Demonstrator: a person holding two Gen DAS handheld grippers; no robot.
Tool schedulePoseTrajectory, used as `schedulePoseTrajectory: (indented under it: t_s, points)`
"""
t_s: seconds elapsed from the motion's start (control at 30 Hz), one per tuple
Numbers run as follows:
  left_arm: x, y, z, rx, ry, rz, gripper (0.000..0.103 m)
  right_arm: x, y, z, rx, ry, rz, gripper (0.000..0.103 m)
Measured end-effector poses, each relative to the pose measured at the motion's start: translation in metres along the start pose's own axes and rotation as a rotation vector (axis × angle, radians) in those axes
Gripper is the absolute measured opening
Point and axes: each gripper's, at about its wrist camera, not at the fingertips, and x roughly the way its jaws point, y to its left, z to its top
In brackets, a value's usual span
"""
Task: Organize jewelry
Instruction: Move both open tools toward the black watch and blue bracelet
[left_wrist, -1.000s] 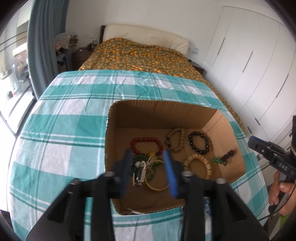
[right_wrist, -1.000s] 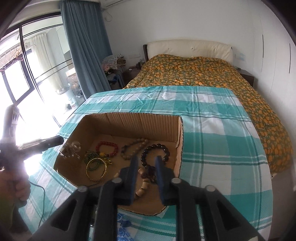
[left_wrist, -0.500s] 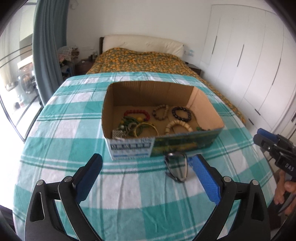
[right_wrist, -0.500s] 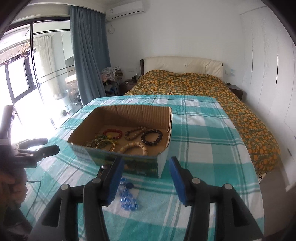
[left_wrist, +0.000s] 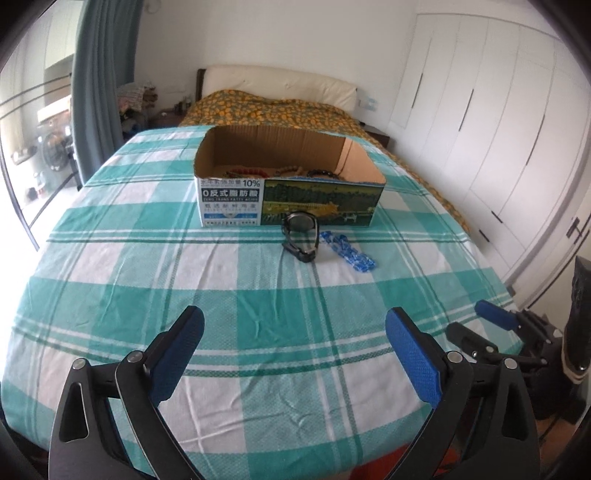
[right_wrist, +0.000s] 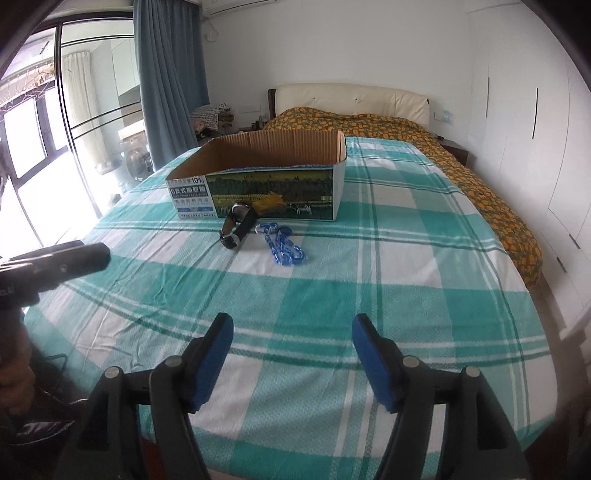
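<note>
An open cardboard box (left_wrist: 288, 201) (right_wrist: 258, 192) stands mid-table on the teal checked cloth; bead bracelets (left_wrist: 258, 172) show just over its front rim. A black wristwatch (left_wrist: 301, 236) (right_wrist: 238, 227) and a blue bead chain (left_wrist: 349, 251) (right_wrist: 282, 247) lie on the cloth in front of the box. My left gripper (left_wrist: 293, 343) is open and empty, low over the near table edge, far short of the watch. My right gripper (right_wrist: 291, 350) is open and empty, also near the front edge. Each shows in the other's view, the right one (left_wrist: 495, 321) and the left one (right_wrist: 55, 264).
The table with the checked cloth (left_wrist: 110, 280) (right_wrist: 424, 258) stretches between the grippers and the box. A bed with an orange patterned cover (left_wrist: 273, 107) lies behind. White wardrobe doors (left_wrist: 480, 122) stand at the right, curtain and window (right_wrist: 74, 110) at the left.
Both grippers have pulled back and down from over the box to the near table edge and opened wide. The watch and blue chain now lie in front of the box.
</note>
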Motion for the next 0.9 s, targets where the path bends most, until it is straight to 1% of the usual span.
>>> schedulePoseTrajectory:
  t_s: [0.07, 0.13, 0.2, 0.33, 0.43, 0.57, 0.73, 0.77, 0.9]
  points:
    - [-0.008, 0.003, -0.006, -0.009, -0.04, 0.012, 0.099, -0.004, 0.001, -0.006, 0.008, -0.006, -0.01, 0.076]
    - [-0.013, 0.007, -0.012, -0.022, -0.072, 0.023, 0.099, -0.006, 0.002, -0.009, 0.016, -0.001, -0.005, 0.076]
    - [-0.013, 0.012, -0.018, -0.037, -0.075, 0.03, 0.099, -0.007, 0.003, -0.013, 0.027, 0.009, 0.015, 0.076]
    - [0.004, 0.025, -0.03, -0.076, -0.022, 0.044, 0.099, -0.005, 0.005, -0.019, 0.034, 0.033, 0.005, 0.076]
    - [0.025, 0.038, -0.041, -0.111, 0.04, 0.067, 0.099, -0.001, 0.006, -0.026, 0.041, 0.041, 0.01, 0.077]
    - [0.048, 0.054, -0.053, -0.15, 0.102, 0.093, 0.099, 0.013, 0.005, -0.031, 0.057, 0.095, 0.008, 0.079]
    - [0.061, 0.066, -0.06, -0.177, 0.14, 0.106, 0.099, 0.018, 0.005, -0.037, 0.03, 0.088, -0.003, 0.079]
    - [0.061, 0.065, -0.06, -0.167, 0.129, 0.112, 0.099, 0.019, 0.005, -0.038, 0.022, 0.087, -0.003, 0.079]
    - [0.065, 0.06, -0.059, -0.134, 0.137, 0.14, 0.101, 0.019, 0.005, -0.038, 0.006, 0.07, 0.006, 0.079]
